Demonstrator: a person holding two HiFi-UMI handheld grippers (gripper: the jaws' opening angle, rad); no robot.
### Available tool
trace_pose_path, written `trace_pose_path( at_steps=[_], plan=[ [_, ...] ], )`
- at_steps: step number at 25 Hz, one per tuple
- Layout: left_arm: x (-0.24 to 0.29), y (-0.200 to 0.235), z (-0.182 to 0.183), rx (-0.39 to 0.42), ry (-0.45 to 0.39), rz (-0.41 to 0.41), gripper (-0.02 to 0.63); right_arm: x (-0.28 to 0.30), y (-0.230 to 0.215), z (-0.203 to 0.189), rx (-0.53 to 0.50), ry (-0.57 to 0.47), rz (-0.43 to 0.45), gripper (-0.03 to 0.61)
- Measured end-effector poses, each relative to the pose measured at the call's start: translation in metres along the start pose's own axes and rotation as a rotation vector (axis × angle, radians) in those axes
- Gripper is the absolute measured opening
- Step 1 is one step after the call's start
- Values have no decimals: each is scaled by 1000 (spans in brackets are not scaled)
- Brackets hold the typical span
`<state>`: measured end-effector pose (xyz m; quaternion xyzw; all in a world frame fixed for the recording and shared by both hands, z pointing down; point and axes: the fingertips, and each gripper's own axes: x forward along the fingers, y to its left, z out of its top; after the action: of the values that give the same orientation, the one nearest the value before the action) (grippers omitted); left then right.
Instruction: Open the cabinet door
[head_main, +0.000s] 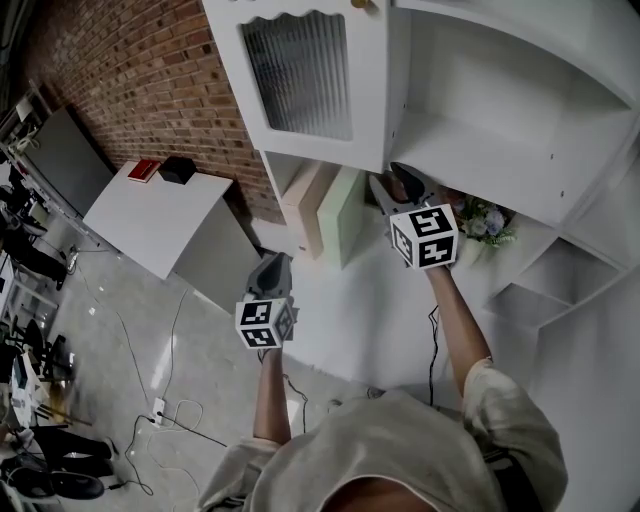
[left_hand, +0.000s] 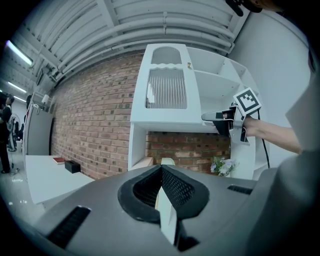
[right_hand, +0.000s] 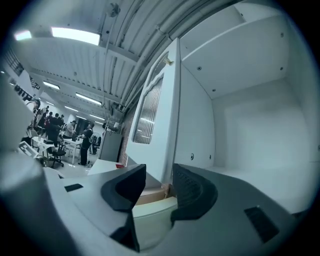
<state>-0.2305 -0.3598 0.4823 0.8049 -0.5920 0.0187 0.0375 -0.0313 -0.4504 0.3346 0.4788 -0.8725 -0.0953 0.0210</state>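
Our right tool (right_hand: 157, 175) sits with its jaws spread and nothing pinched between them. The free edge of the white cabinet door (right_hand: 161, 110) stands just beyond the tips, and we cannot tell whether it touches them. Our left tool (left_hand: 161, 174) has its jaws pressed together, empty. It hangs lower, well apart from the cabinet, and points level toward it. From the head view, the door, with its ribbed glass panel, is swung out from the cabinet. The compartment (head_main: 500, 110) behind it shows open, white and bare. The right tool is held up at the door's lower corner, by the compartment's shelf edge. We judge the opening step to be done or nearly so. The next move, as we read it, calls for drawing the right tool back clear of the door without knocking it. If a wider swing is wanted, it calls instead for nudging the door's edge further outward.
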Motion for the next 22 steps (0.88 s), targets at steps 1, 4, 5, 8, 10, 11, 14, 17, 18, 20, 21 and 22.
trace_pose_path(
  at_steps=[1,4,5,8,10,11,14,17,18,20,21,22],
  plan=[
    [0,1,0,0,-1,1,26,3,0,1,-4,3,0,166],
    [-1,4,0,-2,-3,5,26,11,-4,3,-3,15,-2,167],
    [-2,5,0,-4,-4,7,26,13,-5,3,4,17,-3,166],
    [-3,8,0,-11,-10,12,26,15,-9,4,3,20,-12,164],
    [-1,9,-1,-15,-10,12,26,15,-10,4,0,16,-16,153],
    [0,9,-2,-17,-8,12,26,15,-10,4,2,12,-15,152],
    [3,7,-6,-22,-4,5,26,14,-9,4,-8,11,-12,140],
    [5,6,-9,-24,0,-2,26,14,-10,3,-5,7,-1,121],
    [6,6,-11,-24,3,-2,26,14,-10,3,3,4,4,114],
    [6,8,-11,-25,7,-2,26,14,-9,4,17,-2,12,112],
    [5,9,-11,-26,9,-2,26,14,-9,5,24,-6,15,110],
    [5,10,-10,-26,9,0,26,14,-8,6,29,-10,20,110]
  ],
)
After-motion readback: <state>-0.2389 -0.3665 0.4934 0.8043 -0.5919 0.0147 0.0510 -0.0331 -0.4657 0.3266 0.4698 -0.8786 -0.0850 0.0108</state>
